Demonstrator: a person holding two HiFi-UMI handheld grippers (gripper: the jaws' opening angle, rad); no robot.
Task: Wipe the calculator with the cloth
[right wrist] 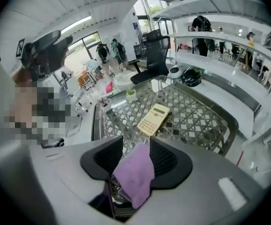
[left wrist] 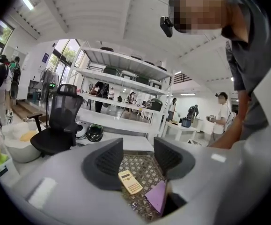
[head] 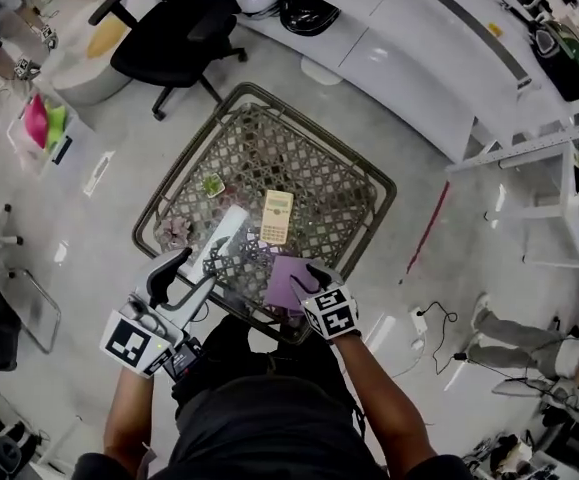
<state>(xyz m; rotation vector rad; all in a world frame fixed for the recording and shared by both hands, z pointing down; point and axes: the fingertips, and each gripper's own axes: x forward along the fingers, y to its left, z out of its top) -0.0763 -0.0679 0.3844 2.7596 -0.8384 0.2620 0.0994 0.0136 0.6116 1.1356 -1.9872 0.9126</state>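
A cream calculator (head: 277, 216) lies flat near the middle of the lattice-topped table (head: 379, 183). A purple cloth (head: 287, 280) lies on the table's near edge, just short of the calculator. My right gripper (head: 306, 284) is tilted down over the cloth's near right side. In the right gripper view the cloth (right wrist: 135, 177) shows in the gap of that gripper (right wrist: 136, 156); its jaws stand wide and the pads do not pinch it, with the calculator (right wrist: 154, 118) beyond. My left gripper (head: 191, 272) hovers open and empty at the table's near left; past its jaws (left wrist: 138, 156) lie the calculator (left wrist: 130, 182) and cloth (left wrist: 157, 196).
A long white object (head: 221, 238) lies on the table left of the calculator. A small green plant (head: 211, 184) and a pale succulent (head: 176, 231) stand on its left side. A black office chair (head: 174, 28) is behind the table, and a white counter (head: 409, 48) runs along the back right.
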